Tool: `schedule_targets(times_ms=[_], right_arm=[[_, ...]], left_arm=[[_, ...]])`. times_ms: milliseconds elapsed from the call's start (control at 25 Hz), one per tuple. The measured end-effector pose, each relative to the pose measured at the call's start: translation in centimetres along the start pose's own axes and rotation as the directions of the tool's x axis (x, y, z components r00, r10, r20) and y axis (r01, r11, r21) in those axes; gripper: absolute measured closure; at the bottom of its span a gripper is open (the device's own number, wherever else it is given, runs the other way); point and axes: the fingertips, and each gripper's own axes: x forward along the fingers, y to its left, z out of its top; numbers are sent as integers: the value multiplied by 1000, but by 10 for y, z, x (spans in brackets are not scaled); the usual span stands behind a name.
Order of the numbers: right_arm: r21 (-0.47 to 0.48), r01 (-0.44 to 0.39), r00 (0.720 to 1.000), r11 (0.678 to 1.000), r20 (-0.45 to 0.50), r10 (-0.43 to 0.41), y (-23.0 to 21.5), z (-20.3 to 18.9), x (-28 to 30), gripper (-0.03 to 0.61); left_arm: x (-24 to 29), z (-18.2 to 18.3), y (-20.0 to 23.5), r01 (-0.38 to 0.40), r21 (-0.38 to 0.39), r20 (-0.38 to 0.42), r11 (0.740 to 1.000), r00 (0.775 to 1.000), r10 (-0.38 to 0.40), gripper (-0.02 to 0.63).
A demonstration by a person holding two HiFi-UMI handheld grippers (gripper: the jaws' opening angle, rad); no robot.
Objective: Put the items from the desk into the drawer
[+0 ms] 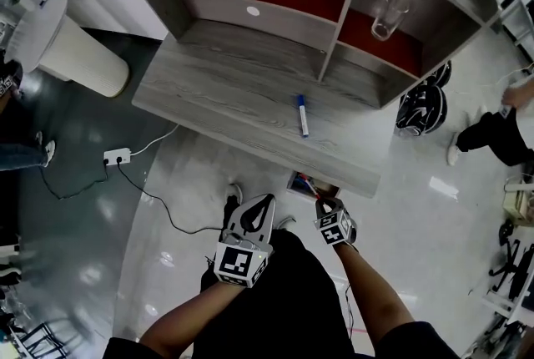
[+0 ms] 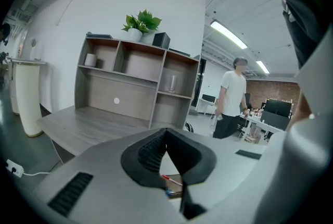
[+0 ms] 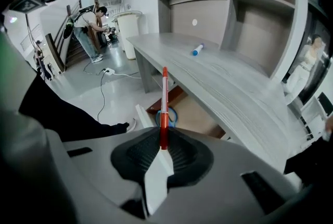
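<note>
— What sort of place is this?
— An open office or lab workspace, I'd say. There's a grey desk (image 1: pixel 234 90) with a shelf hutch (image 1: pixel 275 17), a polished floor (image 1: pixel 200 182) and a power strip (image 1: pixel 117 155).
— And further off?
— Ceiling strip lights (image 2: pixel 229 34), a brick wall (image 2: pixel 265 87), and what look like monitors (image 2: pixel 277 107), though they're small and distant.

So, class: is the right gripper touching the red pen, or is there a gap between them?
Touching. The right gripper view shows the right gripper with its jaws closed on the lower end of the red pen, whose shaft sticks out ahead.
</note>
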Motion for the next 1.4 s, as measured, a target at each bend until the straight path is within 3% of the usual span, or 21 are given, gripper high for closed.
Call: schedule_targets(times_ms=[640,1040,1400], right_arm=[[-109,-33,995,993,-95,23,-16,-23,56,523],[-106,-33,986,994,-168,14,-21,-43,74,523],[-67,-16,988,998,-153,5,-20,-40,63,522]], left_arm=[[10,-17,14,-57,-14,-33,998,998,56,601],[12,-24,11,-52,-6,-51,999,997,51,601],[4,-24,12,-44,-4,-50,999,998,44,601]])
